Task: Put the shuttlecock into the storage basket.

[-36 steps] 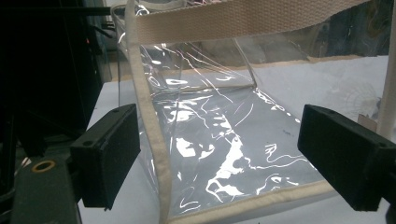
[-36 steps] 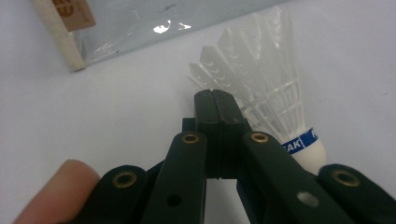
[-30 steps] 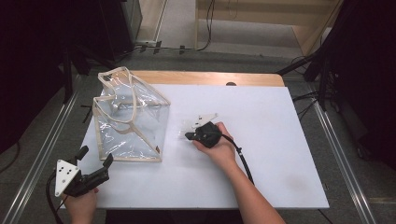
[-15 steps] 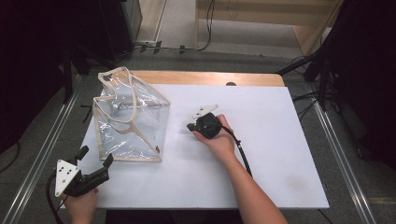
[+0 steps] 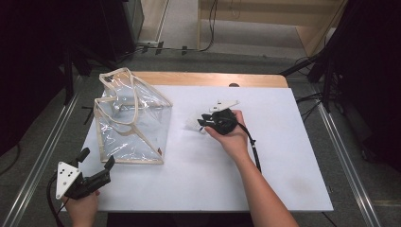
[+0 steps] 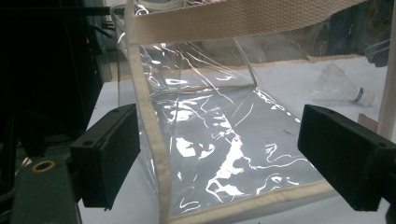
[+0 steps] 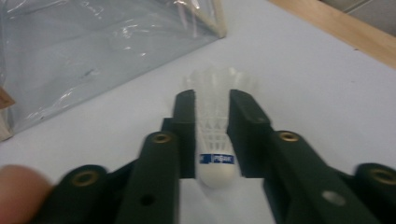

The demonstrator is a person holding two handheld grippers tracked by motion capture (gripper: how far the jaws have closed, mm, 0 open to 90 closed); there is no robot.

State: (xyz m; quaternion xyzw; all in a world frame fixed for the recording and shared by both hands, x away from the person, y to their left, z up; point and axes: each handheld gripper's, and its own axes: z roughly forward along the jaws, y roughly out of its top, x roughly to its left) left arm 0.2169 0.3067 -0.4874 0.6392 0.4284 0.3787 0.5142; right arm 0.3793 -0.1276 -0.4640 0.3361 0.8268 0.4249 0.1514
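Note:
A white shuttlecock [image 7: 212, 126] with a blue band sits between my right gripper's [image 7: 212, 107] jaws, whose pads press on its skirt; those jaws have just been opening a little. In the high view my right gripper [image 5: 201, 124] is at mid-table, with the shuttlecock [image 5: 191, 124] at its tip. A clear plastic bag [image 5: 132, 118] with beige trim and straps stands at the left. My left gripper [image 5: 97, 158] is open at the front left corner, just short of the bag. Its jaws frame the bag's corner [image 6: 224, 140] without touching, and the shuttlecock [image 6: 341, 86] shows through the plastic.
The white table top [image 5: 283, 156] has bare room to the right and front of my right hand. A wooden strip [image 5: 208, 79] runs along the far edge. Metal rails [image 5: 340, 156] flank the table, with dark equipment and cables behind.
My right gripper has moved away from me and up a little, carrying the shuttlecock with it. My left gripper and the bag have stayed in place.

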